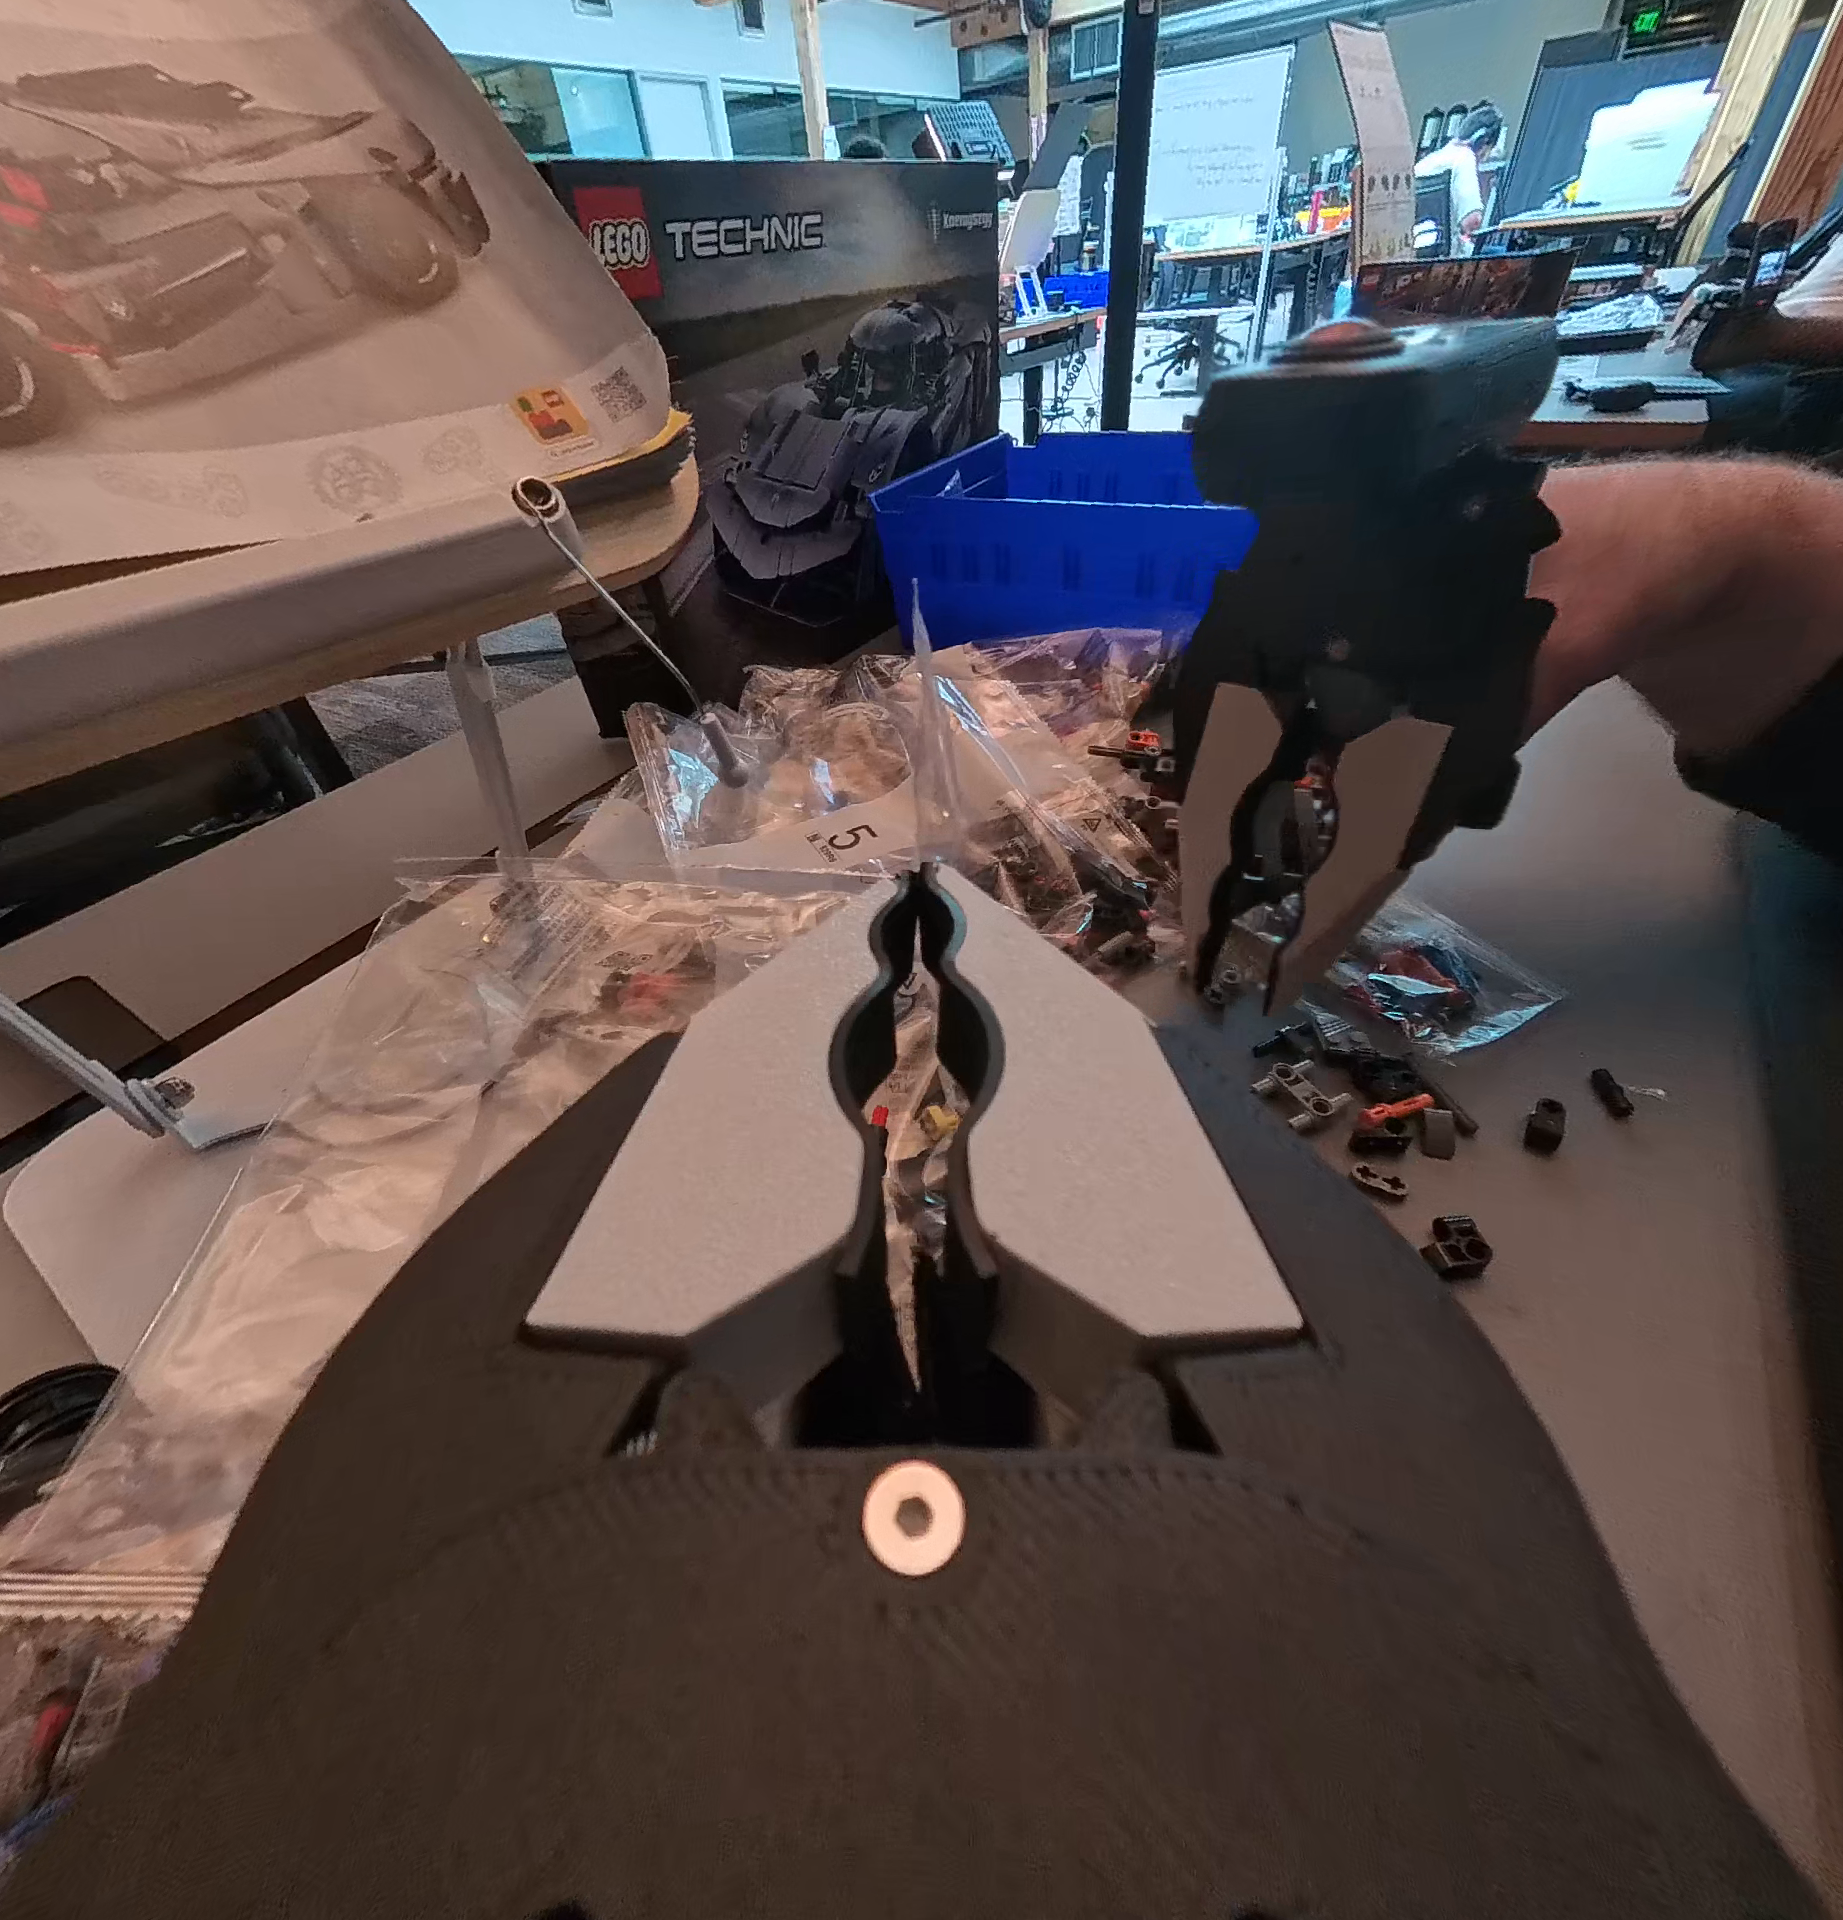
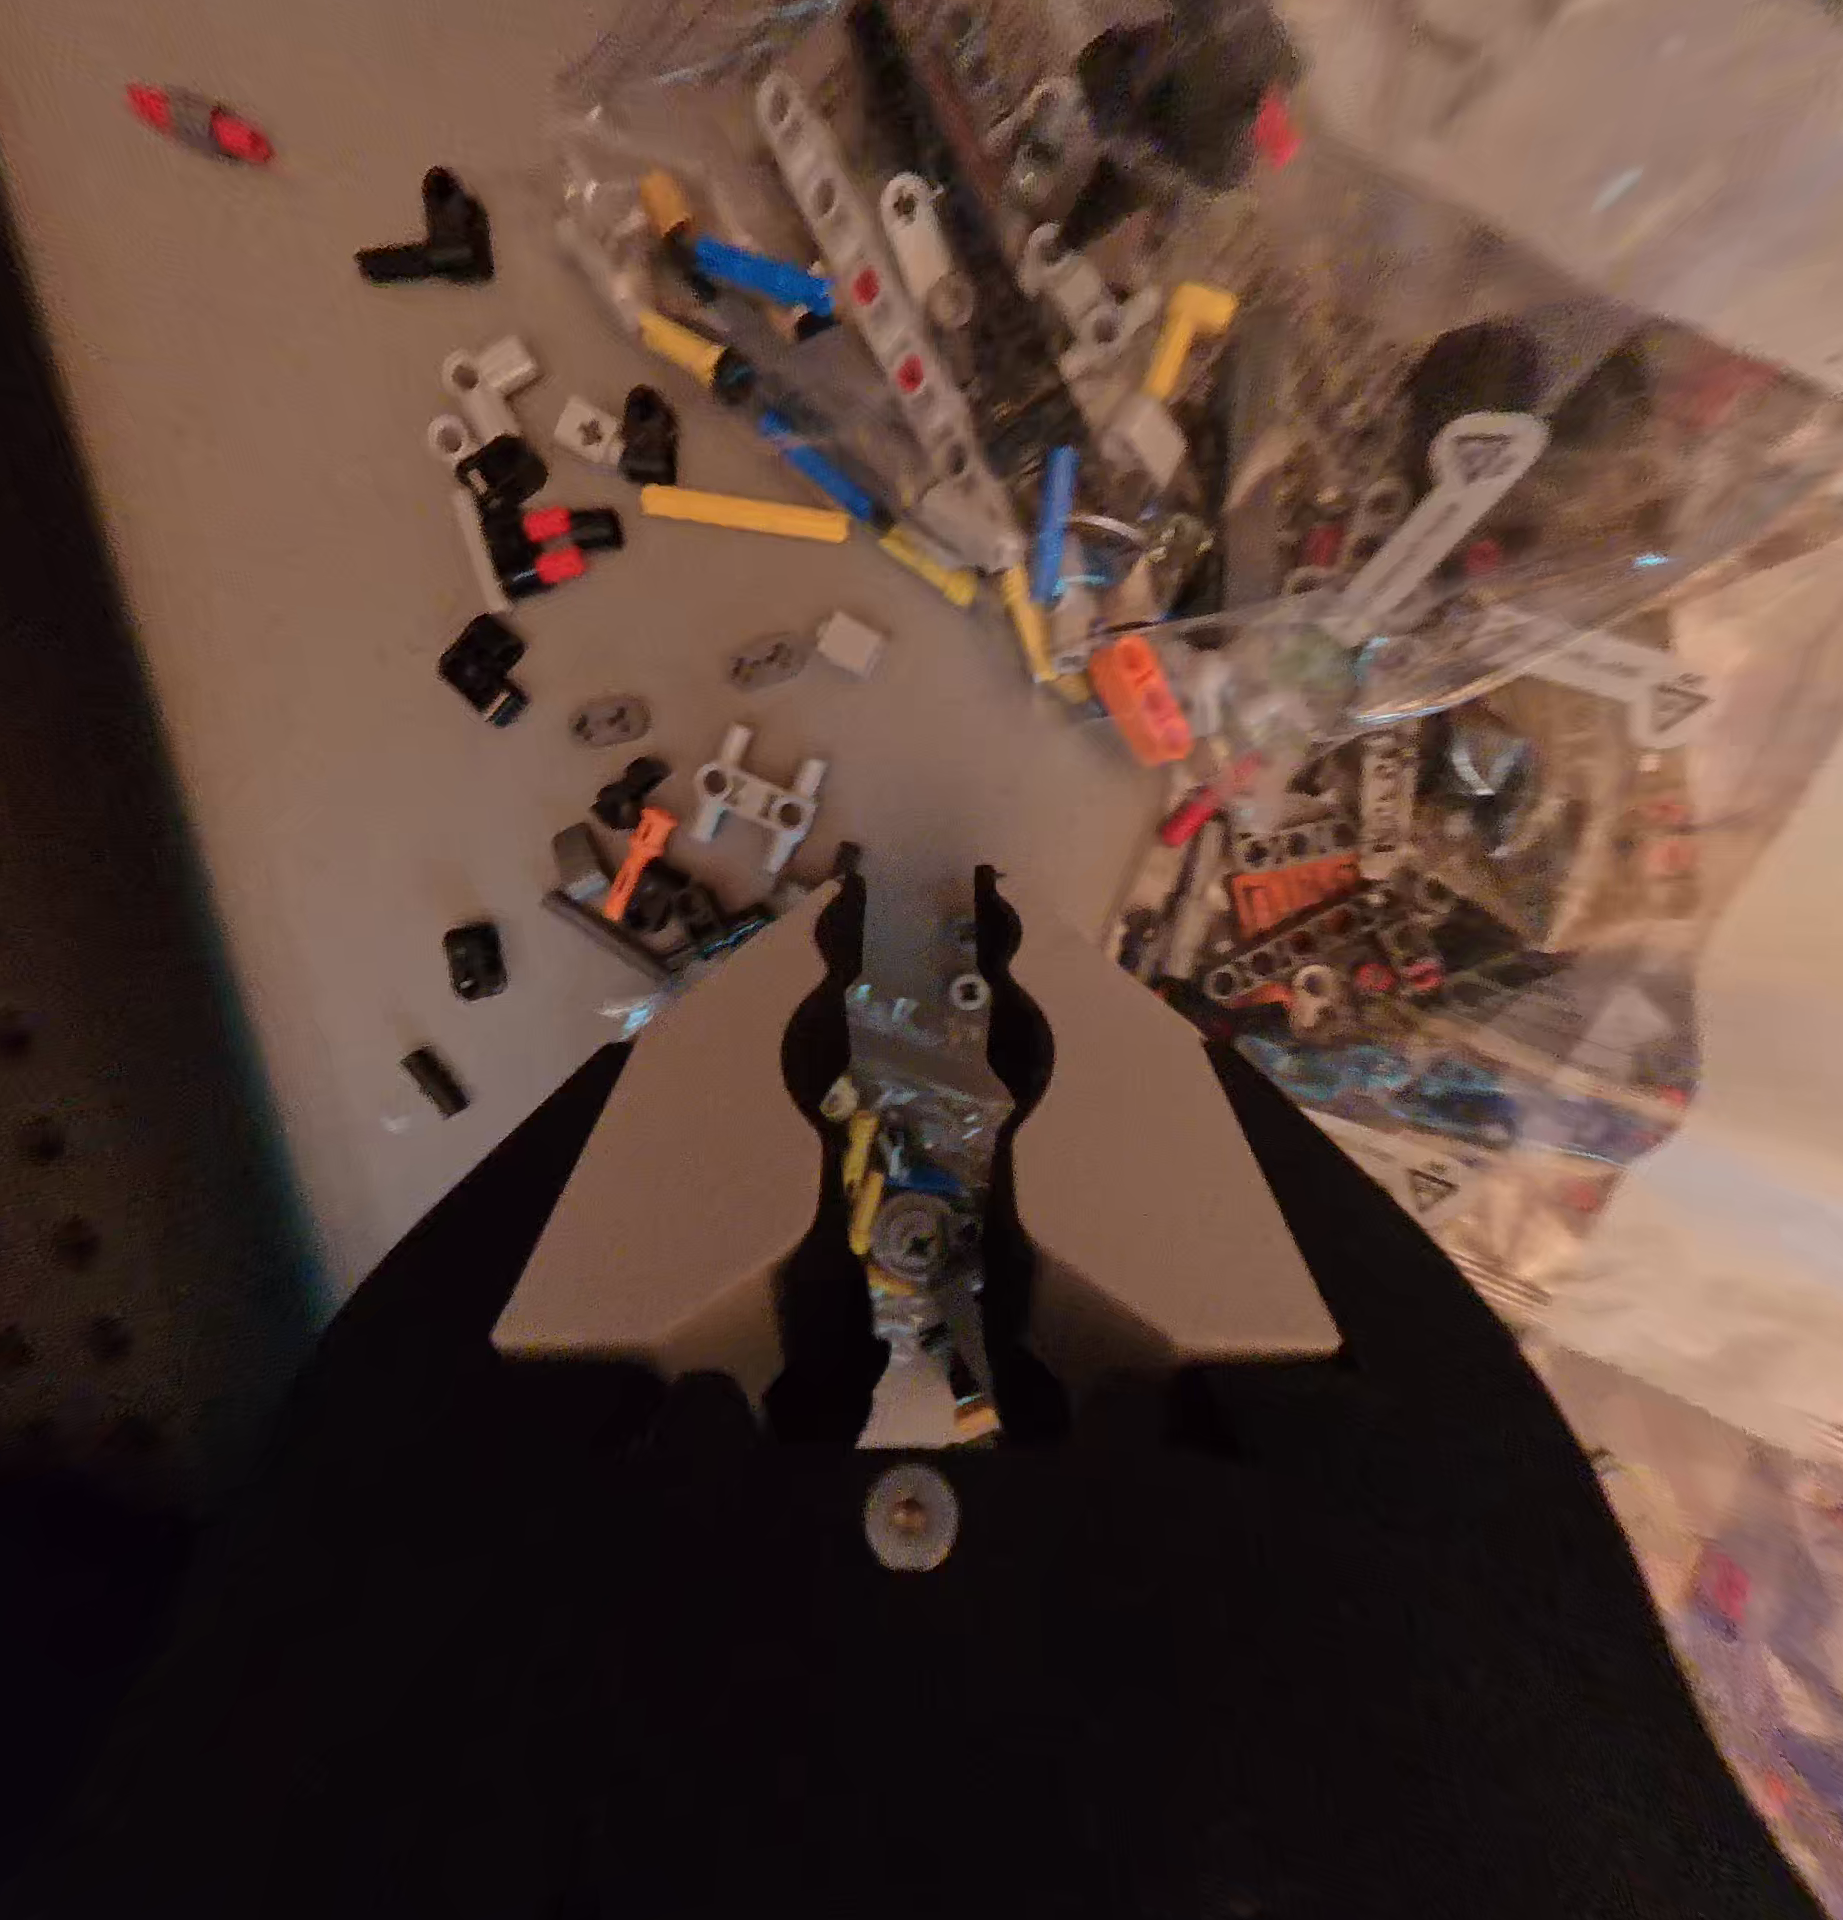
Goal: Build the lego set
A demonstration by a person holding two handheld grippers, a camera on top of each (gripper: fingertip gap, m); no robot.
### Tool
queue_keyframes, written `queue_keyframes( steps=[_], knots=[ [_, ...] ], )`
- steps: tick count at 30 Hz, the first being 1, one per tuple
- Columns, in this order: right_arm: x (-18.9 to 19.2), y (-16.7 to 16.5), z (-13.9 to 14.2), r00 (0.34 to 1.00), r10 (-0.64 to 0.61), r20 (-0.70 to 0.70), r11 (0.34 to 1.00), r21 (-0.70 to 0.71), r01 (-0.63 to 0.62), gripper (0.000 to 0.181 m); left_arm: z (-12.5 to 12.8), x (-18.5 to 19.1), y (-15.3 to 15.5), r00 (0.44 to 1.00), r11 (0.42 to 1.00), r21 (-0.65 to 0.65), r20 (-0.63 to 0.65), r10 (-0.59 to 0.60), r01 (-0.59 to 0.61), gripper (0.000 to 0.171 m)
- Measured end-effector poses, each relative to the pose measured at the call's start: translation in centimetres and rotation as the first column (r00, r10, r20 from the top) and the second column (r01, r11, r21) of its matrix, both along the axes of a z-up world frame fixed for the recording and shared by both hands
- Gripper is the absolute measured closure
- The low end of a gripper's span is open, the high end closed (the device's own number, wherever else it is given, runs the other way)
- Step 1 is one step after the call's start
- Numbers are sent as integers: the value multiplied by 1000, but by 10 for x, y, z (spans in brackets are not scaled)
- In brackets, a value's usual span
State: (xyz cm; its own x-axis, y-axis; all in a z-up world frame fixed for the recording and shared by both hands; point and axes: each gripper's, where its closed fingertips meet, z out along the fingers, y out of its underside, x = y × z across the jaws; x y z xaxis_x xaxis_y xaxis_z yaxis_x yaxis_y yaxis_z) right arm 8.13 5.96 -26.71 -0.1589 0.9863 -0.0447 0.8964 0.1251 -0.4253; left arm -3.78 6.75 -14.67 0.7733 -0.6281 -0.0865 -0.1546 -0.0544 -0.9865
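Note:
My left gripper (image 1: pixel 922 883) is shut on a fold of a clear plastic parts bag (image 1: pixel 922 717); the film stands up above the tips and runs down between the fingers. My right gripper (image 2: pixel 917 871) is open and points down at the table. A small grey connector (image 2: pixel 967 987) lies on the table between its fingers, close to the right one, and is not pressed. The left wrist view also shows the right gripper (image 1: pixel 1239 992), with its tips apart just above the table. Loose pieces lie to its left: a light grey connector (image 2: pixel 761 795), an orange pin (image 2: pixel 636 852) and a yellow axle (image 2: pixel 745 514).
Several clear bags of parts (image 1: pixel 1000 790) are piled mid-table and fill the right of the right wrist view (image 2: pixel 1416 727). A set box (image 1: pixel 823 312) and a blue bin (image 1: pixel 1052 540) stand behind. An instruction booklet on a stand (image 1: pixel 221 260) is at the left. A hand (image 1: pixel 1675 582) holds the right gripper. There is about 15 centimetres between the tips of the two grippers. My left tips are about 20 centimetres from the orange pin (image 2: pixel 636 852), my right tips only 5 centimetres. Look for it in the left wrist view (image 1: pixel 1394 1116) too.

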Motion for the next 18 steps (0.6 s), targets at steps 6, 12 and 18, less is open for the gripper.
queue_keyframes(
  steps=[6, 12, 18],
  knots=[
    [3, -15, -8, 998, 42, 54, 998, -58, -38, 165, -2, 1, 1, 1000, 1000, -4, -6, -2, 2, 171],
    [2, -17, -7, 997, 54, 47, 997, -50, -52, 176, -3, 1, 1, 1000, 1000, -7, -6, -3, 3, 171],
    [-2, -15, -5, 998, 53, 30, 998, -32, -52, 180, -3, 2, 1, 1000, 1000, -6, -7, -7, 7, 171]
  ],
)
